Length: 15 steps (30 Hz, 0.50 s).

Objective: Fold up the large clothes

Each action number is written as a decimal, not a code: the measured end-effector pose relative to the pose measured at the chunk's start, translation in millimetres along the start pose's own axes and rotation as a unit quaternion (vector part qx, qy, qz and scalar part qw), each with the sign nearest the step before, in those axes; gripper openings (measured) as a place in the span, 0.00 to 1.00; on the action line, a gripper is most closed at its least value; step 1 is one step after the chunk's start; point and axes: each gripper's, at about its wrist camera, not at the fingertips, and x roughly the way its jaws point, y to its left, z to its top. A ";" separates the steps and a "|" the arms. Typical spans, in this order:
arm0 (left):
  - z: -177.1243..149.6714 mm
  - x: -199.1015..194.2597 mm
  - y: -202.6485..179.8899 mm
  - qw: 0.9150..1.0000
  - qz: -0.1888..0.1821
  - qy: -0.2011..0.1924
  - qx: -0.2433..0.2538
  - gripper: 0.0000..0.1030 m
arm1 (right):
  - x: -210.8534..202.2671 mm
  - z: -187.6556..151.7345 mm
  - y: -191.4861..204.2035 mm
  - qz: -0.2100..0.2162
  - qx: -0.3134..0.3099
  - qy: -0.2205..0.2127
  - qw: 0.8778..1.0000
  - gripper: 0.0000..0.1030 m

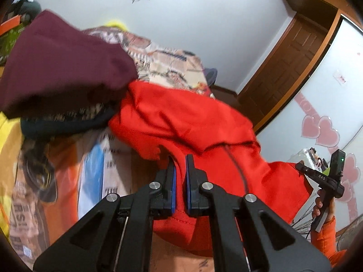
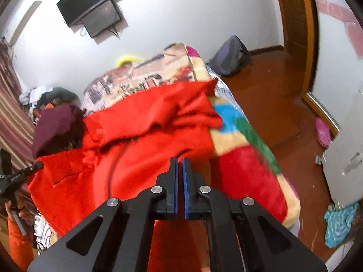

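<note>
A large red garment (image 1: 186, 122) lies rumpled on a bed covered by a patterned blanket (image 1: 163, 61). My left gripper (image 1: 180, 161) is shut on a fold of the red garment, with cloth pinched between its blue pads. In the right wrist view the red garment (image 2: 136, 140) spreads across the blanket (image 2: 245, 149). My right gripper (image 2: 179, 162) is shut on the garment's near edge, cloth running down under the jaws. The right gripper also shows at the far right of the left wrist view (image 1: 304, 167); the left gripper shows at the far left of the right wrist view (image 2: 37, 165).
A maroon garment (image 1: 59, 68) lies heaped on the bed beside the red one, over a dark patterned cloth (image 1: 65, 120). A wooden door (image 1: 285, 68), a backpack (image 2: 229, 56) on the wooden floor, a wall screen (image 2: 90, 2) and a pink shoe (image 2: 323, 131) surround the bed.
</note>
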 end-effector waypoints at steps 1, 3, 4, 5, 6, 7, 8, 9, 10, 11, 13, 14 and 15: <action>5.9 2.2 -1.3 1.000 -0.001 -0.004 0.001 0.05 | 1.8 4.9 2.3 0.001 -0.005 -0.003 1.000 0.03; 17.0 6.3 -3.0 1.000 -0.001 -0.013 0.005 0.05 | 9.1 18.1 8.2 -0.001 -0.021 -0.009 1.000 0.03; 22.3 8.7 -4.4 1.000 0.000 -0.017 0.007 0.05 | 13.1 24.1 10.8 -0.007 -0.029 -0.013 0.999 0.02; 31.3 13.0 -5.0 1.000 0.001 -0.021 0.009 0.05 | 16.1 29.5 13.0 -0.014 -0.035 -0.019 0.999 0.02; 36.4 15.3 -5.2 1.000 -0.002 -0.023 0.009 0.05 | 17.4 35.4 13.1 -0.013 -0.037 -0.024 0.999 0.02; 45.8 20.6 -5.5 1.000 -0.008 -0.024 0.009 0.05 | 20.6 46.2 12.6 -0.010 -0.035 -0.031 0.999 0.02; 52.8 25.8 -5.8 1.000 -0.010 -0.026 0.008 0.05 | 21.7 55.0 11.5 -0.010 -0.034 -0.037 0.999 0.02; 58.7 31.4 -6.2 1.000 -0.010 -0.026 0.009 0.05 | 24.2 64.2 11.0 -0.013 -0.034 -0.043 0.998 0.02; 65.5 39.8 -7.7 1.000 -0.007 -0.025 0.012 0.05 | 26.4 71.5 10.2 -0.016 -0.034 -0.048 0.998 0.02; 69.3 47.1 -9.3 1.000 -0.005 -0.023 0.016 0.05 | 30.7 80.0 7.8 -0.017 -0.034 -0.048 0.998 0.02; 71.2 58.1 -12.4 0.999 -0.005 -0.022 0.024 0.05 | 36.9 84.5 5.4 -0.011 -0.034 -0.039 0.999 0.02; 69.4 63.1 -14.5 0.999 -0.003 -0.021 0.031 0.05 | 41.1 81.6 5.5 -0.008 -0.038 -0.029 0.999 0.02; 66.9 65.5 -16.3 0.999 -0.001 -0.021 0.037 0.05 | 43.5 76.5 5.5 -0.004 -0.042 -0.022 0.999 0.02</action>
